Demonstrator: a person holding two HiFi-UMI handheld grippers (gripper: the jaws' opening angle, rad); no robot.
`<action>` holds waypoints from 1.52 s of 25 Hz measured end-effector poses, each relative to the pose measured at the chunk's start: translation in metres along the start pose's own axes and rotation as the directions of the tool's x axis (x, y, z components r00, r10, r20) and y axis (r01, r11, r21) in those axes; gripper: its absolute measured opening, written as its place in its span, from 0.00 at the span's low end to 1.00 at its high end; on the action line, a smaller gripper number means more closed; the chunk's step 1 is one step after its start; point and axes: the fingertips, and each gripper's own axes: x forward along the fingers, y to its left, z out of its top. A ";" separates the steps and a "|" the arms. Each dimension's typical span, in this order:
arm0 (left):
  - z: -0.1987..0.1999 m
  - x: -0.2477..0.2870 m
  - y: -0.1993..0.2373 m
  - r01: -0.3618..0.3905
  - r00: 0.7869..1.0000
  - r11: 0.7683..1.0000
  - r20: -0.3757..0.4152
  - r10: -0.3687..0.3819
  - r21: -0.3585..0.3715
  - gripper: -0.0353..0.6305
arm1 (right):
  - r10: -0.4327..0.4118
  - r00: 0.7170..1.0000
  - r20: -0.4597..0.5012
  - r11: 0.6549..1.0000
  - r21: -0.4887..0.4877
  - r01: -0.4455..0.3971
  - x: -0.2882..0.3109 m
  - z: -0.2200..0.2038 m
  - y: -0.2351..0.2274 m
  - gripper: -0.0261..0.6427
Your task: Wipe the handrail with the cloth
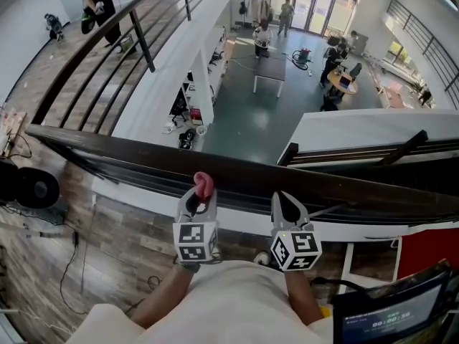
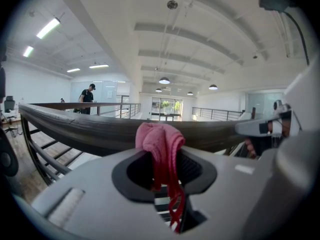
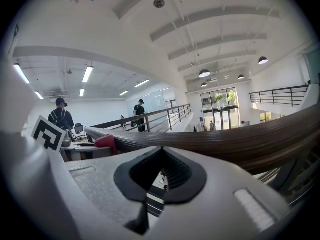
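A dark wooden handrail [image 1: 237, 174] runs across the head view from left to right, above a drop to the floor below. My left gripper [image 1: 201, 190] is shut on a pink cloth [image 1: 204, 183], and the cloth's top rests against the near side of the rail. In the left gripper view the cloth [image 2: 160, 141] bulges up between the jaws with a strand hanging down, the handrail [image 2: 90, 129] just behind it. My right gripper [image 1: 285, 205] sits a little to the right, just short of the rail, shut and holding nothing. The right gripper view shows the handrail [image 3: 235, 141] and the cloth [image 3: 106, 141] off to its left.
A second railing [image 1: 107, 49] runs away at the left along an upper walkway where a person [image 1: 100, 2] stands. Far below lie a table [image 1: 269, 70] and several people. A black fan [image 1: 32, 188] and cables sit on the wooden floor at the left; a screen [image 1: 391, 314] stands at the lower right.
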 end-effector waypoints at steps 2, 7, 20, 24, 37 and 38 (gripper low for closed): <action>-0.002 0.002 -0.002 0.001 1.000 1.000 -0.002 -0.001 0.002 0.22 | 0.000 1.000 -0.001 1.000 0.000 0.000 0.000 0.000 -0.002 0.04; -0.001 0.003 -0.007 0.006 1.000 1.000 0.001 -0.006 0.005 0.22 | -0.007 1.000 -0.002 1.000 0.010 0.007 -0.001 -0.002 -0.009 0.04; -0.001 0.004 -0.017 0.000 1.000 1.000 0.001 0.000 0.007 0.22 | -0.009 1.000 -0.005 1.000 0.023 0.009 -0.004 -0.004 -0.022 0.04; 0.001 0.004 -0.021 0.003 1.000 1.000 0.000 -0.003 0.007 0.22 | -0.005 1.000 -0.003 1.000 0.026 0.005 -0.005 -0.002 -0.023 0.04; -0.004 0.004 -0.028 -0.019 1.000 1.000 0.003 0.019 0.009 0.22 | 0.009 1.000 -0.006 1.000 0.024 -0.009 -0.011 -0.006 -0.032 0.04; -0.004 0.004 -0.028 -0.019 1.000 1.000 0.004 0.019 0.008 0.22 | 0.010 1.000 -0.006 1.000 0.024 -0.009 -0.011 -0.007 -0.032 0.04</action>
